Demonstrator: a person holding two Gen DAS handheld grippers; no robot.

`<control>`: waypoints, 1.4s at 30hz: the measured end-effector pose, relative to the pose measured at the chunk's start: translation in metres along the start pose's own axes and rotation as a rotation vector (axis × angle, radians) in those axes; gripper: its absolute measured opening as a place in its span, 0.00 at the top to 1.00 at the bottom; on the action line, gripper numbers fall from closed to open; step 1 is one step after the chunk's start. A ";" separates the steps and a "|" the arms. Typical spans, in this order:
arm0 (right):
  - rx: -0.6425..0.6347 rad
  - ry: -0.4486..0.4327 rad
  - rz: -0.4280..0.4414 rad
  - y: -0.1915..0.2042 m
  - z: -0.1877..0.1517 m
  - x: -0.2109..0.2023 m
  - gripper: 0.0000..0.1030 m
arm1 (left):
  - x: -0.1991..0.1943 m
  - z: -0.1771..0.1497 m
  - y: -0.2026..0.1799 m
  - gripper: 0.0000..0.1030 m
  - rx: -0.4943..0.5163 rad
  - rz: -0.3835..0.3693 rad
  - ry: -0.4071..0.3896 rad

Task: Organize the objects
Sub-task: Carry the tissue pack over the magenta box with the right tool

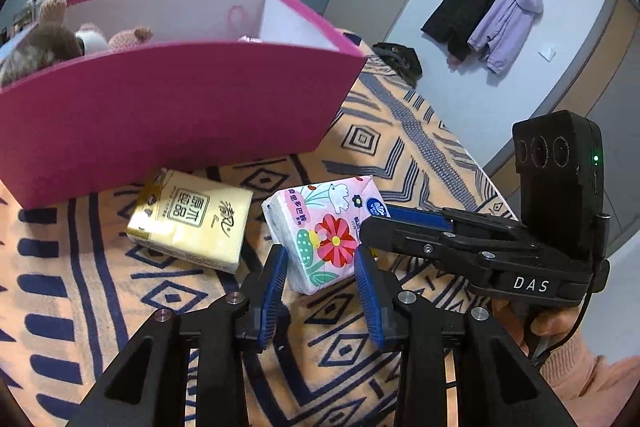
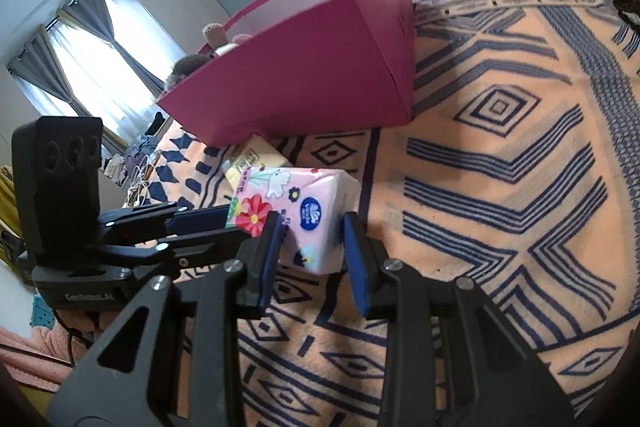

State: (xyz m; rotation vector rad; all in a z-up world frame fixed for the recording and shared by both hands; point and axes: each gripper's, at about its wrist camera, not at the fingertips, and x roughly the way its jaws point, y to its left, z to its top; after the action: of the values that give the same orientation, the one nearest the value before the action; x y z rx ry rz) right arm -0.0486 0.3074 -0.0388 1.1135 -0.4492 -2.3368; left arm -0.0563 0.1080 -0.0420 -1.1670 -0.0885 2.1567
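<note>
On the bed's peach blanket with navy geometric patterning (image 1: 80, 267) lies a pink flower-printed soft pack of tissues (image 1: 324, 231), just beside a cream-and-gold soft pack of tissues (image 1: 192, 223) that rests near the foot of a tall magenta cardboard storage box (image 1: 172, 107). Plush toys in brown and pink knit (image 1: 60, 39) poke above the box's rim at its left end. The left gripper (image 1: 320, 267) has its blue-padded jaws spread, one on each side of the near corner of the floral pack; whether the pads touch the wrapper cannot be told. The right gripper (image 2: 308, 239) comes at the same pack from the other side, jaws likewise spread and straddling its end, the left pad close against the wrapper and a gap showing at the right pad. Each gripper appears in the other's view, close alongside the pack. On the far wall a black jacket and a lilac jacket (image 1: 488, 19) hang from hooks.
</note>
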 end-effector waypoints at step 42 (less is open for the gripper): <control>-0.167 -0.208 -0.023 0.056 0.059 -0.048 0.65 | -0.066 0.060 -0.019 0.66 0.139 0.067 -0.225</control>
State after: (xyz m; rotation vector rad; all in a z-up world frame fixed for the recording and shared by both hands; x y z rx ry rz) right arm -0.0524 0.2939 0.0549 0.8073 -0.3091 -2.4703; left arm -0.0676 0.0989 0.0483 -0.8582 0.0025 2.3066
